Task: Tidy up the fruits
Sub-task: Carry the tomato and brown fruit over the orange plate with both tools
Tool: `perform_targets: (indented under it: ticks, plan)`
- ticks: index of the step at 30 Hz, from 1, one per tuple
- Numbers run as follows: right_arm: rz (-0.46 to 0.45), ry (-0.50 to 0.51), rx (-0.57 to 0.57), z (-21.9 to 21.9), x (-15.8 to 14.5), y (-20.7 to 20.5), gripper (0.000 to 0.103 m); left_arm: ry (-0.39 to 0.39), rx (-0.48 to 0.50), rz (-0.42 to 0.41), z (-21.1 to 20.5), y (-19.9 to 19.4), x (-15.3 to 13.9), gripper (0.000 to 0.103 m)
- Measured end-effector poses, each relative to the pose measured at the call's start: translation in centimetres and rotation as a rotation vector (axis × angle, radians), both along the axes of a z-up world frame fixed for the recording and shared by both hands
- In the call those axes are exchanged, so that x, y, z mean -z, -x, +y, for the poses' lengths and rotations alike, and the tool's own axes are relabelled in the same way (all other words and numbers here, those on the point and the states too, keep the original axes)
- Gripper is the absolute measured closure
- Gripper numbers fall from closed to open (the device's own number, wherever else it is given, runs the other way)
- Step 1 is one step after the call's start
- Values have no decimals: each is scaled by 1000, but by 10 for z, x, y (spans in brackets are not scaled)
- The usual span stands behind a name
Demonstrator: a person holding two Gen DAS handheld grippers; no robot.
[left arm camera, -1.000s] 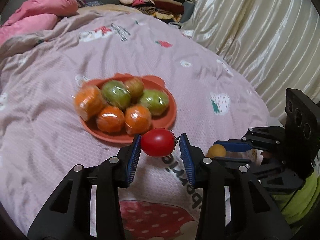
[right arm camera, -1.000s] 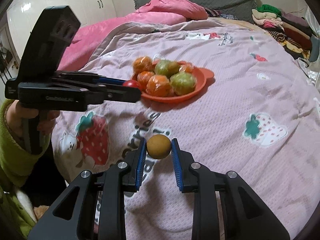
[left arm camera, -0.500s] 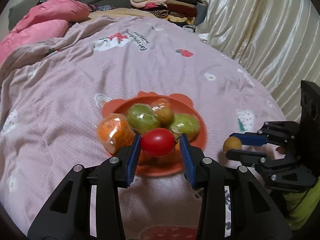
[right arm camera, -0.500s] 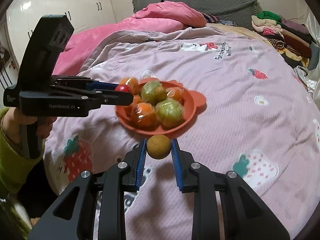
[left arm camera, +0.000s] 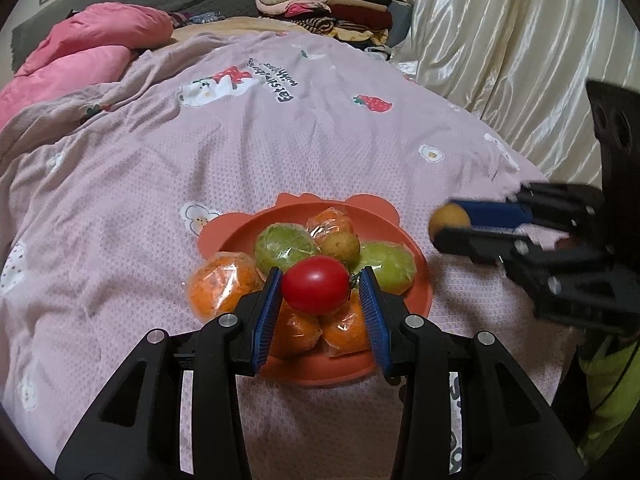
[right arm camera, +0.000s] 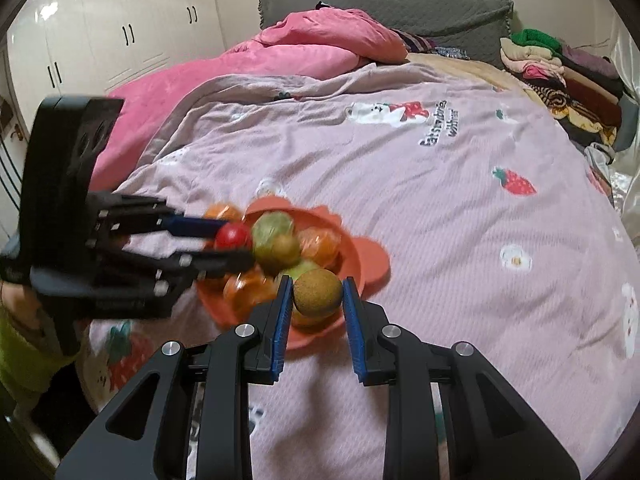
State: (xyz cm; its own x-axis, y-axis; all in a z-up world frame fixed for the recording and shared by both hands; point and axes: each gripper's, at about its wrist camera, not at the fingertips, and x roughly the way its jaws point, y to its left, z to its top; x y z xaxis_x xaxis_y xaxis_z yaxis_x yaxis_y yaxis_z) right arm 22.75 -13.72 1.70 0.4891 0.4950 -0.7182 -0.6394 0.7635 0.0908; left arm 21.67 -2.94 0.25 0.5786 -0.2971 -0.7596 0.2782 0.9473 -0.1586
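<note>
Above the round orange plate [left arm camera: 416,308], glossy red tomato [left arm camera: 316,285], rough brown fruit [right arm camera: 318,292].

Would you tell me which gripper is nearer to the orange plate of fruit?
Left. The left gripper, shut on the red tomato, hangs over the orange plate. The right gripper, shut on the small brown fruit, is off the plate's right side.

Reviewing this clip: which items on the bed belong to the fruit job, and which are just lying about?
Job:
- red tomato, held by left gripper
- small brown fruit, held by right gripper
- orange plate of wrapped fruit

Lying about:
- folded clothes
- pink duvet
- curtain
</note>
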Motion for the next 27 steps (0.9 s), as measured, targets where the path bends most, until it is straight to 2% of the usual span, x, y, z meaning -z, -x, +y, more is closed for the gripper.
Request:
perform_targets:
  ticks: [9,27]
  plan:
    - [25,15,19,7,10,-25,79,11,10,7,0,-3,5,71]
    - [74,33,21,19,25,-40,78,23,11,12,3,-2,5,71]
